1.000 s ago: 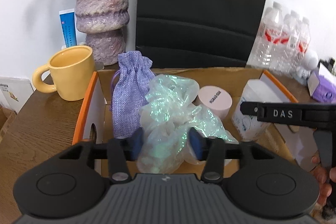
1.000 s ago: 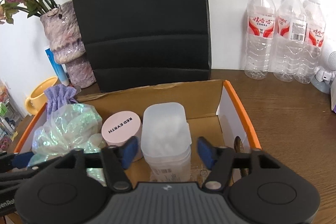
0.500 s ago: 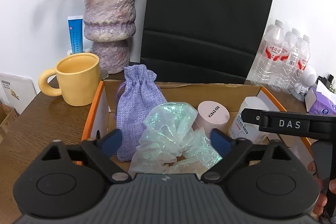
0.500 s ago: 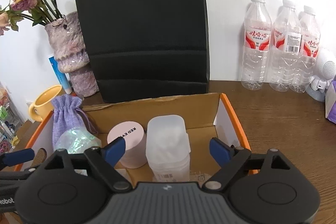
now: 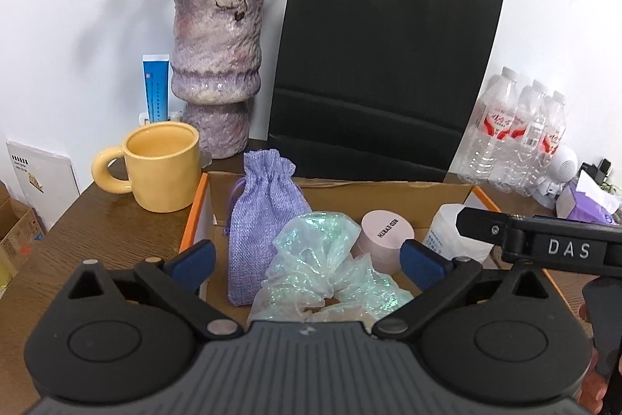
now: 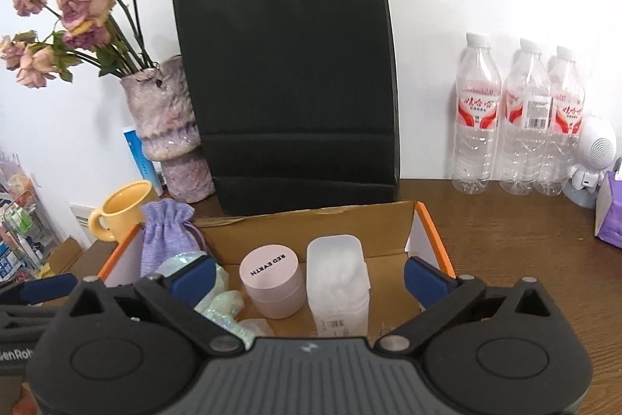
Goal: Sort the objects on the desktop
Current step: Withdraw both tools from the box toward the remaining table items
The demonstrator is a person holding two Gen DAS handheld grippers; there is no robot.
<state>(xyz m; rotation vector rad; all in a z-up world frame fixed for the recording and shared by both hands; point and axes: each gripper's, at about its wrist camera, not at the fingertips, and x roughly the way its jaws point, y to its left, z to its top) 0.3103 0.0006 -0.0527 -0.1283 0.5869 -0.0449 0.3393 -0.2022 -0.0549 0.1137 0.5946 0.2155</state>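
Note:
An open cardboard box with orange edges [image 5: 196, 205] [image 6: 431, 236] holds a lilac drawstring pouch [image 5: 264, 216] [image 6: 163, 240], an iridescent plastic bag [image 5: 322, 263] [image 6: 217, 302], a pink round jar [image 5: 383, 236] [image 6: 272, 284] and a clear plastic tub [image 5: 451, 236] [image 6: 336, 275]. My left gripper [image 5: 307, 259] is open and empty above the iridescent bag. My right gripper [image 6: 309, 277] is open and empty above the jar and tub.
A yellow mug [image 5: 161, 168] stands left of the box. Behind it are a purple vase with dried roses [image 5: 215, 72], a blue tube [image 5: 155, 84] and a tall black paper bag [image 5: 381, 72]. Water bottles [image 6: 517, 119] and a purple tissue box [image 6: 610, 216] stand at the right.
Both grippers have opened, letting go of the iridescent bag and the plastic tub, and have pulled up and back from the box.

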